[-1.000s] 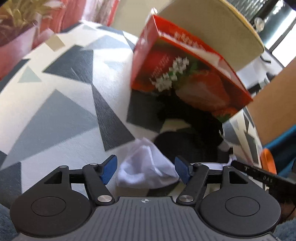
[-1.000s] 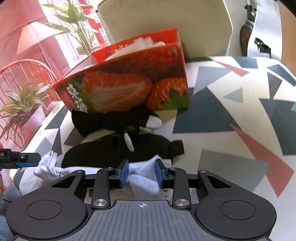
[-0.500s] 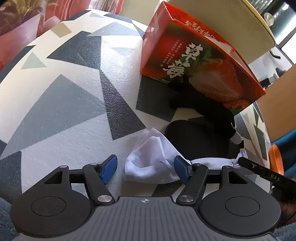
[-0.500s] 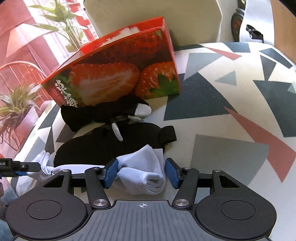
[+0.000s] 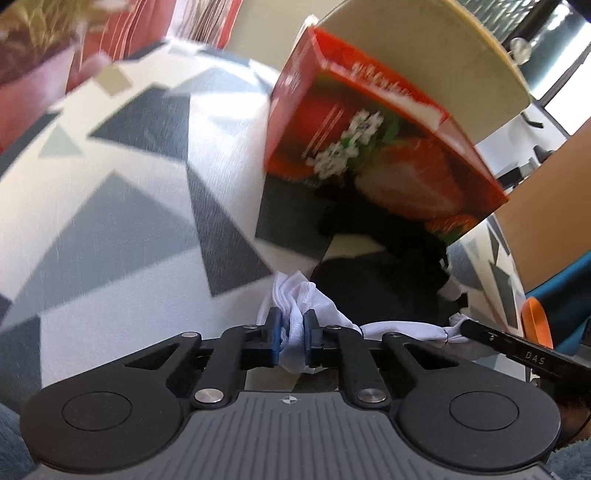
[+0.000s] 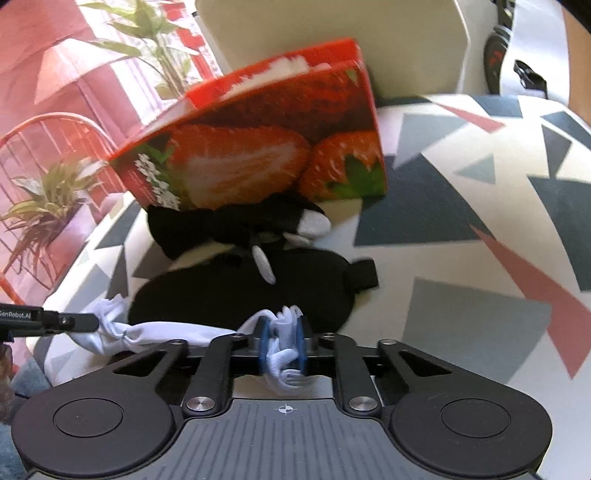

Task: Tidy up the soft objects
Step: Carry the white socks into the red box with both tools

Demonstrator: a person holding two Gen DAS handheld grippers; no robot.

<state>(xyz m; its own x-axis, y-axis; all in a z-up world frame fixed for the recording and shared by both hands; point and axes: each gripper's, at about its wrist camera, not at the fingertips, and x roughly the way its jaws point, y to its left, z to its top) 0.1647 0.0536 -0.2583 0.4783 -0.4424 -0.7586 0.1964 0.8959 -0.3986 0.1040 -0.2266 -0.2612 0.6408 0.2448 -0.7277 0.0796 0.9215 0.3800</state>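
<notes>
A white sock (image 5: 402,328) stretches between my two grippers, low over the patterned table. My left gripper (image 5: 292,334) is shut on one bunched end of it. My right gripper (image 6: 282,341) is shut on the other end (image 6: 284,354). The sock's middle shows in the right wrist view (image 6: 166,330). Beyond it lie a black eye mask (image 6: 240,291) and a black glove with grey fingertips (image 6: 236,225). A red strawberry-print box (image 6: 266,147) stands behind them with something white inside; it also shows in the left wrist view (image 5: 373,147).
The table (image 6: 461,229) has a white cloth with grey and pink triangles. A beige chair back (image 6: 332,33) stands behind the box. Potted plants (image 6: 48,199) and a red chair are at the left. An orange object (image 5: 535,321) sits at the table's right edge.
Both grippers, open around the sock's ends half a second ago, have closed on them. The sock is now pulled out between them, and both views have shifted and blurred.
</notes>
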